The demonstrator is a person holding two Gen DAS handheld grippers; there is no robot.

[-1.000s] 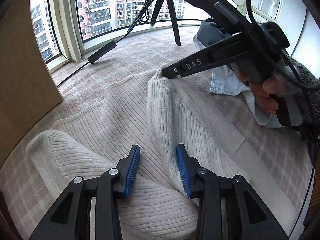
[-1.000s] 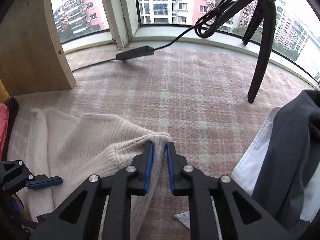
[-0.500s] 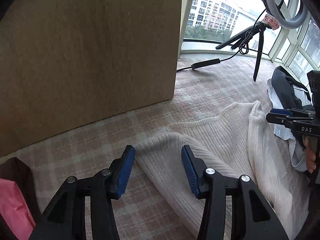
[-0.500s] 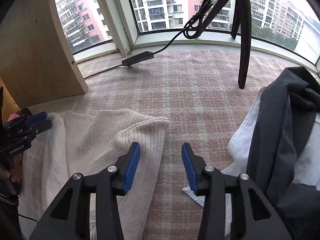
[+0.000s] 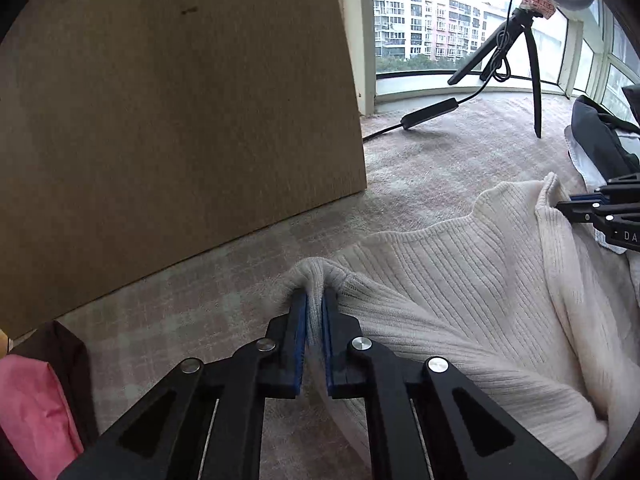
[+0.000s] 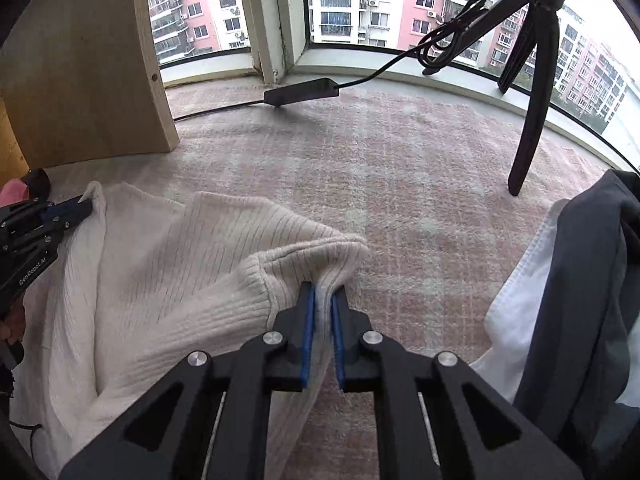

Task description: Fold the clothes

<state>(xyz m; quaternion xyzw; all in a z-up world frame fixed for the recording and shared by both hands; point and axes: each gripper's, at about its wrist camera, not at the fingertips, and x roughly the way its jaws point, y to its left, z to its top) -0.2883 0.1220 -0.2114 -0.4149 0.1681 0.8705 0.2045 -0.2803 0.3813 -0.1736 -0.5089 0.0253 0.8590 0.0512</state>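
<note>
Left gripper (image 5: 314, 312), spread half a second ago, now pinches a corner of the cream ribbed knit sweater (image 5: 460, 280). Right gripper (image 6: 323, 308) likewise has closed onto the opposite corner, on the pink checked carpet (image 6: 400, 184).

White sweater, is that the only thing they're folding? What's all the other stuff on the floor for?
Part of the job:
white sweater
left gripper, shut on one corner
right gripper, shut on another

Just lying about:
tripod
black cable box
wooden board
grey and white clothes
pink cloth

I saw a pink plaid carpet (image 6: 400, 200) carrying a cream sweater (image 6: 160, 272) lower left, tripod (image 6: 532, 112) upper right.
</note>
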